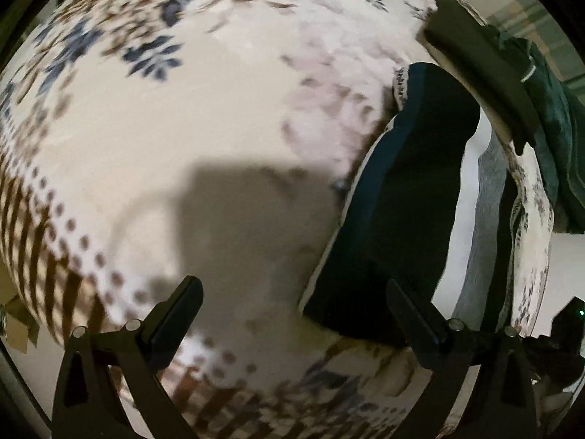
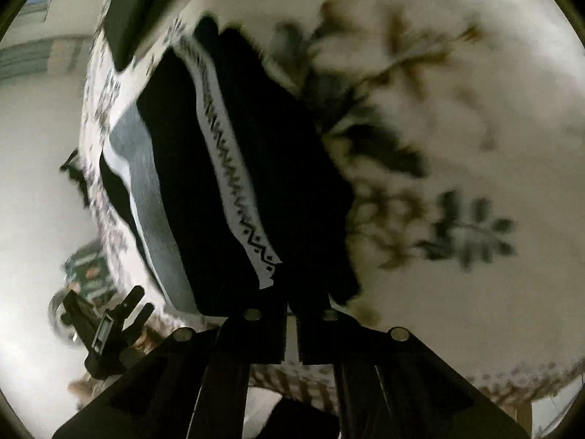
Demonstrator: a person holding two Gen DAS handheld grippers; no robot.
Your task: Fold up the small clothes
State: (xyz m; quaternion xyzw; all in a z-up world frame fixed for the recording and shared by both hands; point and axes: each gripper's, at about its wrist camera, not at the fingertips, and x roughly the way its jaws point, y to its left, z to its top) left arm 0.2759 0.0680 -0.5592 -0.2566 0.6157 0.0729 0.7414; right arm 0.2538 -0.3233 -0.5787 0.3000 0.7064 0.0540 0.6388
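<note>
A soft dark garment (image 1: 409, 197) with a white zigzag-patterned band (image 2: 234, 179) lies on the floral cloth (image 1: 182, 117). Left gripper (image 1: 296, 314) jaws apart; right gripper (image 2: 290, 314) jaws together.

One cream tablecloth (image 1: 153, 139) printed with blue and brown flowers covers the work surface. On it lies one dark, near-black folded garment (image 1: 413, 197), and beside that one grey-and-white cloth piece (image 1: 486, 219). One white band with a black zigzag pattern (image 2: 234, 179) crosses the dark fabric. One dark green garment (image 1: 555, 139) hangs at the far edge.
</note>
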